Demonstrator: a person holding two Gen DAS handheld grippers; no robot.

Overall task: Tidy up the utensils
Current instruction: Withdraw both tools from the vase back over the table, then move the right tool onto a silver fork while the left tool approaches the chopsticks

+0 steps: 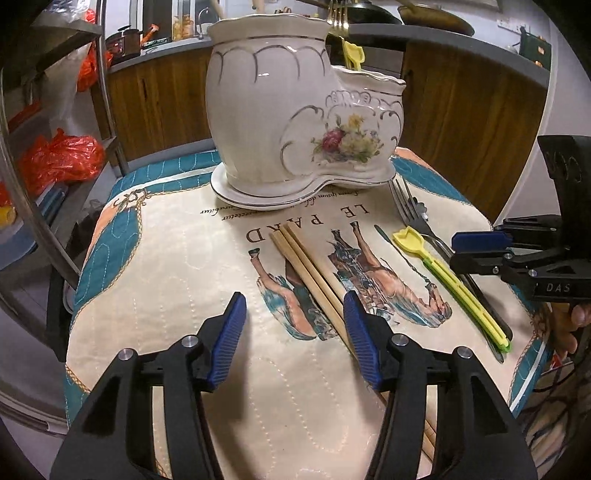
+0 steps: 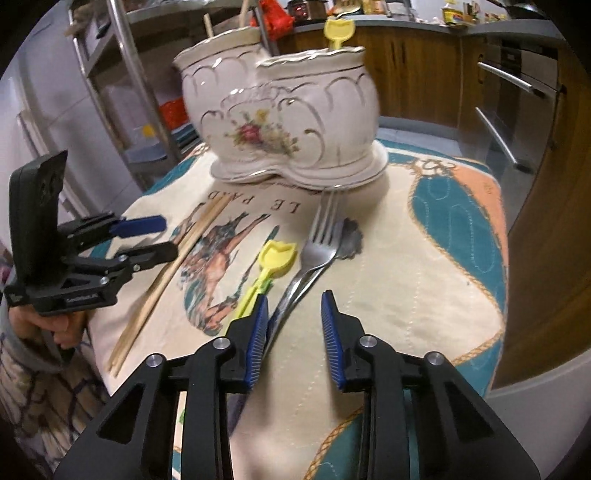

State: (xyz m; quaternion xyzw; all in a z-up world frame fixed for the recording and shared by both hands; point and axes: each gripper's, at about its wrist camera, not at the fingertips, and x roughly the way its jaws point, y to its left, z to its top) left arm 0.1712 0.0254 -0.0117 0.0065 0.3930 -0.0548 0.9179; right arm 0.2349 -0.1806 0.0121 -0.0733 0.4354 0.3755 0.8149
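Both sets of jaws spread wide, gripping nothing. Left gripper (image 1: 294, 310) hovering low over the printed cloth (image 1: 184, 280), blue pads either side of bare fabric, the right-hand pad just over the near part of the wooden chopsticks (image 1: 310, 273). Chopsticks lying flat in a loose bundle, running diagonally across the horse print toward the near edge. Right gripper (image 2: 293, 308) poised above the near ends of the handles, its left pad close beside the steel fork (image 2: 317, 251) and the yellow-green scoop (image 2: 275, 262). Fork lying tines toward the ceramic holder (image 1: 295, 118), overlapping a darker utensil (image 2: 349, 236) of unclear kind beside it. Scoop flat on the cloth just left of the fork, yellow head pointing to the holder. White floral two-compartment holder standing upright on its matching saucer (image 1: 236, 194) at the far side of the cloth, beyond all the loose pieces. Already standing in it: a second yellow scoop (image 2: 338, 31) and a gold fork (image 1: 338, 16), wooden sticks (image 2: 208, 24) rising from the taller compartment. Kitchen counter (image 1: 461, 48) and wooden cabinets (image 1: 461, 107) behind.
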